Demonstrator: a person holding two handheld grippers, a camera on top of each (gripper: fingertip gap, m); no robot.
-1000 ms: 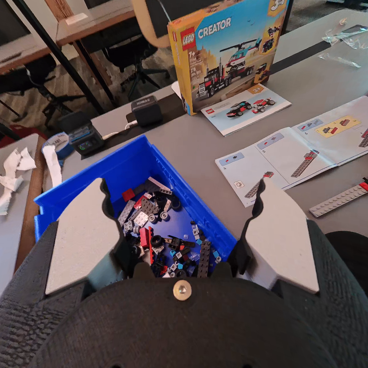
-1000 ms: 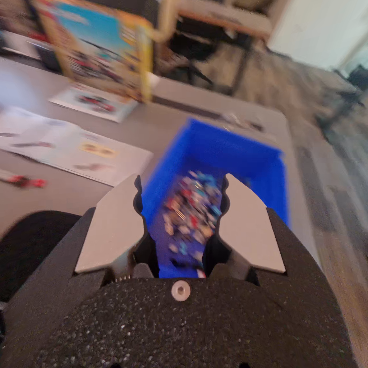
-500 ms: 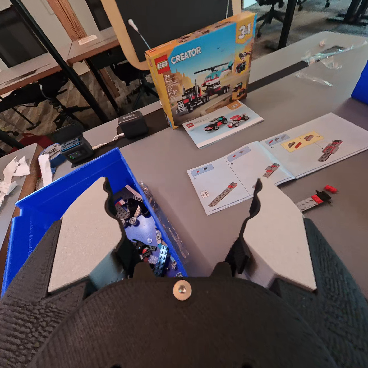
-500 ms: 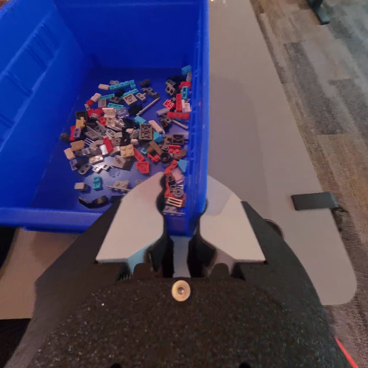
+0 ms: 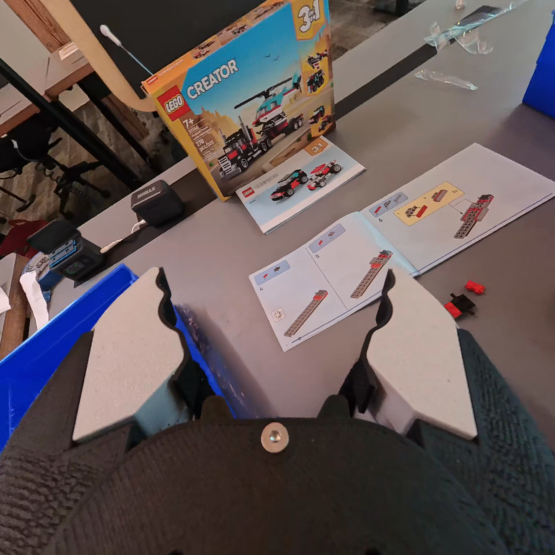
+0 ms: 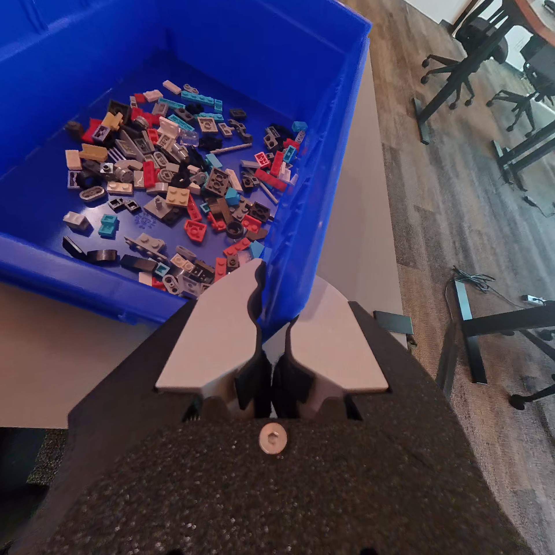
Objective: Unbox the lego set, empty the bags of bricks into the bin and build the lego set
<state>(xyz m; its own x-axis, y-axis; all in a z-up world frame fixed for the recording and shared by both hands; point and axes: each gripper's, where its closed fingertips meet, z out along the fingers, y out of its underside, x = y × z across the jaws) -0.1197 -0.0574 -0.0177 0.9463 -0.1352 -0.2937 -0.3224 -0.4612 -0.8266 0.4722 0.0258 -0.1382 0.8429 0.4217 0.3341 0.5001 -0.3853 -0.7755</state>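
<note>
In the right wrist view, my right gripper (image 6: pixel 285 279) is shut on the right wall of a blue bin (image 6: pixel 240 36), near its front corner, with one finger inside and one outside. Several loose bricks (image 6: pixel 180 180) in many colours lie on the bin floor. In the left wrist view, my left gripper (image 5: pixel 274 271) is open and empty above the grey table (image 5: pixel 210 285). Its left finger is over the edge of a second blue bin (image 5: pixel 60 339). The open instruction booklet (image 5: pixel 390 249) lies ahead. The end of a black and red piece (image 5: pixel 458 304) and a loose red brick (image 5: pixel 474 287) lie beside the right finger.
The lego box (image 5: pixel 240 120) stands at the back with a closed booklet (image 5: pixel 300 183) before it. Empty clear bags (image 5: pixel 450 39) lie at the far right. Black chargers (image 5: pixel 156 204) sit at the far left. The table edge (image 6: pixel 387 210) and the floor lie right of the gripped bin. Tip to tip, the grippers are about 60 cm apart. The loose red brick (image 5: pixel 474 287) is closer to my left gripper, around 20 cm from its tips; the right tips are 40 cm off.
My left gripper has swung right, off its bin and over the table. My right gripper has come down over its bin's right wall and closed on it.
</note>
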